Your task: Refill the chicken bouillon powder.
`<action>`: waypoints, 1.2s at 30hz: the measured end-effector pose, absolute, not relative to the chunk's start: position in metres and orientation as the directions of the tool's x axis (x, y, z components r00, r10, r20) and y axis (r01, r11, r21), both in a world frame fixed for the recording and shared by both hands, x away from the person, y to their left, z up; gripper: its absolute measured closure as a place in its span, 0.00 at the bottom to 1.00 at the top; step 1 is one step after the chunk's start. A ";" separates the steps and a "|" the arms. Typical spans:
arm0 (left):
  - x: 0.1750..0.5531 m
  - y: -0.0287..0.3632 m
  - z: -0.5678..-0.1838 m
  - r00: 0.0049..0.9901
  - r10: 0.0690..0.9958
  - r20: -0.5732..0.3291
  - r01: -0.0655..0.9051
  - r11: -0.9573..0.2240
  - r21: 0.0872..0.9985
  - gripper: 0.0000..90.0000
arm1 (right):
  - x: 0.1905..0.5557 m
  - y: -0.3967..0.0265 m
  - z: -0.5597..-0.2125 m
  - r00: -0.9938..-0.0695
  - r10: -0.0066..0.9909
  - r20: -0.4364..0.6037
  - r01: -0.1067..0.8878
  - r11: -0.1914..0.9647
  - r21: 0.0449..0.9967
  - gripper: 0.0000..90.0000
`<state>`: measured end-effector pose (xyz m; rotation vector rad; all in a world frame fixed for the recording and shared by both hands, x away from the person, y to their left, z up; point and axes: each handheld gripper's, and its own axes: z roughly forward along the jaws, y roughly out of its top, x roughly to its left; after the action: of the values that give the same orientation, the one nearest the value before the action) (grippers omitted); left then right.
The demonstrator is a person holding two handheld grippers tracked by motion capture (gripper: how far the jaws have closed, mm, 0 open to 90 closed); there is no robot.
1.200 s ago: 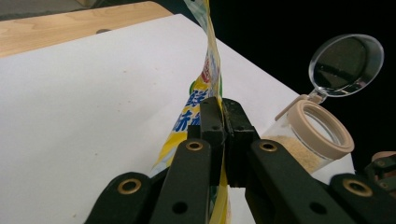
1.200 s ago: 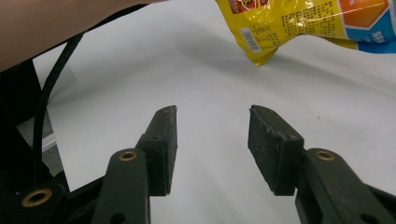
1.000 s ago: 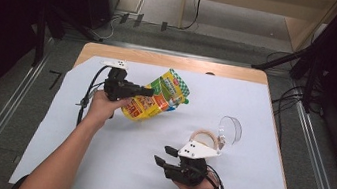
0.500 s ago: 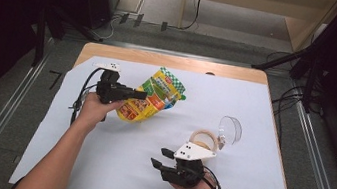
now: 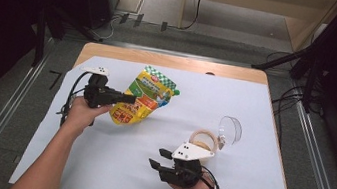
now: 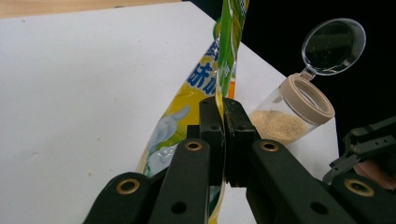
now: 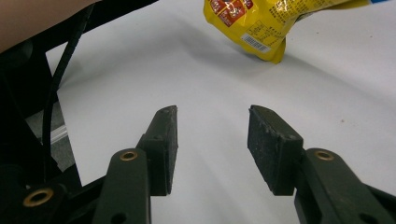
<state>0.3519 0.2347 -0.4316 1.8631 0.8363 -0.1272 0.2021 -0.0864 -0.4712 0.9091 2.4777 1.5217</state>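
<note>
A yellow and green snack pouch point(image 5: 144, 97) hangs tilted over the white table cover, its lower corner near the sheet. My left gripper point(image 5: 128, 98) is shut on the pouch's edge; in the left gripper view the pouch point(image 6: 219, 70) runs up between the pressed jaws of that gripper point(image 6: 224, 116). A clear jar point(image 5: 203, 139) with a tan rim lies on its side, its clear hinged lid point(image 5: 230, 129) flipped open; the jar point(image 6: 292, 109) holds tan powder. My right gripper point(image 5: 157, 157) is open near the front edge, left of the jar, with nothing between its jaws point(image 7: 212, 135).
A white sheet point(image 5: 255, 107) covers most of the wooden table point(image 5: 171, 62). Metal rails point(image 5: 1, 115) run along both sides on the floor. Cables trail from both grippers. Dark stands rise at the back left and right.
My left gripper has carried the pouch leftward across the table. The right gripper, the jar and its lid have stayed put.
</note>
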 end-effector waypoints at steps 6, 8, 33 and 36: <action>0.343 0.244 -0.433 0.748 0.490 -0.448 0.603 -0.220 0.767 0.97 | 0.201 -0.085 -0.472 -0.820 0.529 0.218 0.435 0.329 0.838 0.60; 0.339 0.248 -0.432 0.742 0.502 -0.444 0.607 -0.224 0.762 0.97 | 0.202 -0.085 -0.472 -0.820 0.530 0.219 0.437 0.330 0.837 0.60; 0.314 0.271 -0.436 0.760 0.487 -0.429 0.590 -0.242 0.770 0.84 | 0.203 -0.085 -0.470 -0.824 0.526 0.211 0.427 0.331 0.841 0.61; 0.312 0.271 -0.434 0.766 0.482 -0.426 0.582 -0.237 0.778 0.83 | 0.203 -0.084 -0.470 -0.826 0.524 0.208 0.424 0.334 0.842 0.61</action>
<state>0.3117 0.2714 -0.4335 1.8848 0.8133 -0.1166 0.2028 -0.0836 -0.4698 0.8851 2.4822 1.5188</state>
